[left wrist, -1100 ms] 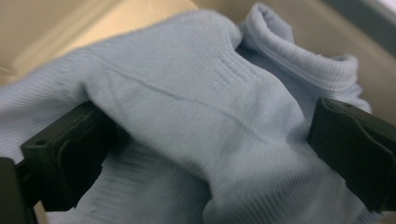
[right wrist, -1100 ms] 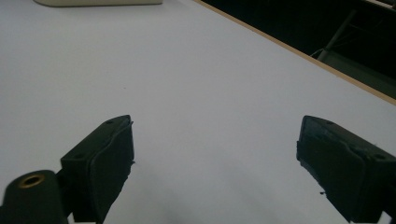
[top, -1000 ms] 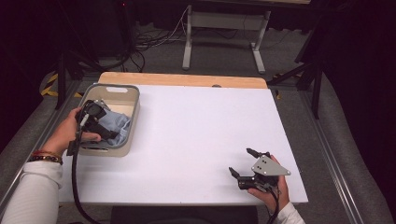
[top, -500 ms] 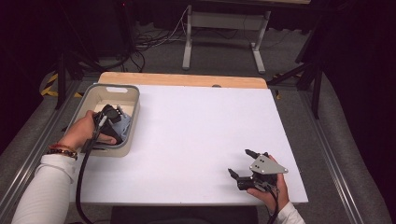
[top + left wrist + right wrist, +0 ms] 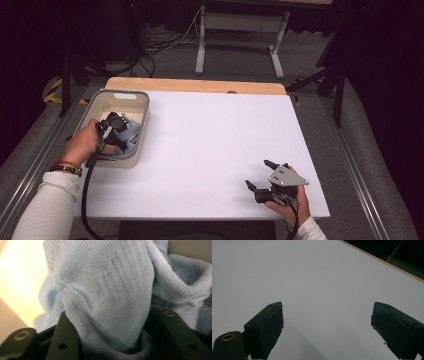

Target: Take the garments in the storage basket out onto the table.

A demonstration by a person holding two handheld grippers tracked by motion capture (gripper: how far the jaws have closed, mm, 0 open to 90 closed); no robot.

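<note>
The white counter [image 5: 220,150] is brightly and evenly lit from above, while the room beyond its far edge sinks into near black. In the left gripper view the blue cloth [image 5: 105,290] is sharp, but a blown-out yellowish glare blurs the upper left. The right tongs [image 5: 327,332] are soft-edged, casting a faint shadow.

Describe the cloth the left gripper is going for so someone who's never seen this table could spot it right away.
Start at the white table and look to its left edge, where a beige plastic bin sits. Inside it lies a crumpled light blue knit cloth, with the left gripper pushed down into it. It is the only soft, blue thing there, bunched in ribbed folds between the black jaws.
</note>
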